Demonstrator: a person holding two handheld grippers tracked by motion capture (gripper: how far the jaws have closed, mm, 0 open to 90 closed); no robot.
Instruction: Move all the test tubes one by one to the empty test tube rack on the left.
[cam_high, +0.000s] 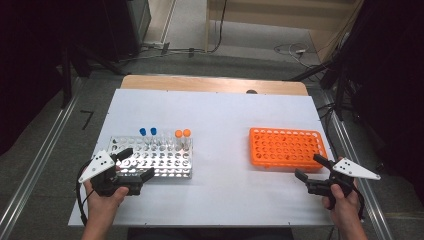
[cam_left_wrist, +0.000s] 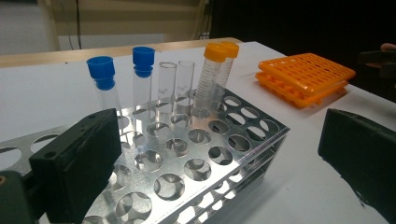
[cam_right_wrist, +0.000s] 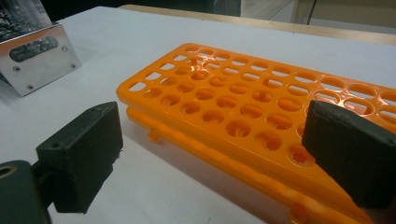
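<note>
Two racks: a metal rack (cam_high: 155, 159) is set on the left of the white table (cam_high: 220, 115), an orange rack (cam_high: 286, 148) on the right, well apart.
Tubes: six are stood upright along the metal rack's far rows; two blue-capped tubes (cam_left_wrist: 122, 88), two uncapped tubes (cam_left_wrist: 175, 86), two orange-capped tubes (cam_left_wrist: 215, 74).
Left gripper (cam_high: 134, 162): held at the metal rack's near left corner, jaws spread wide, nothing gripped.
Right gripper (cam_high: 311, 167): held just beside the orange rack's near right corner, jaws wide apart, nothing gripped.

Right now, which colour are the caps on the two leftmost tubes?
Blue caps, seen best in the left gripper view.
</note>
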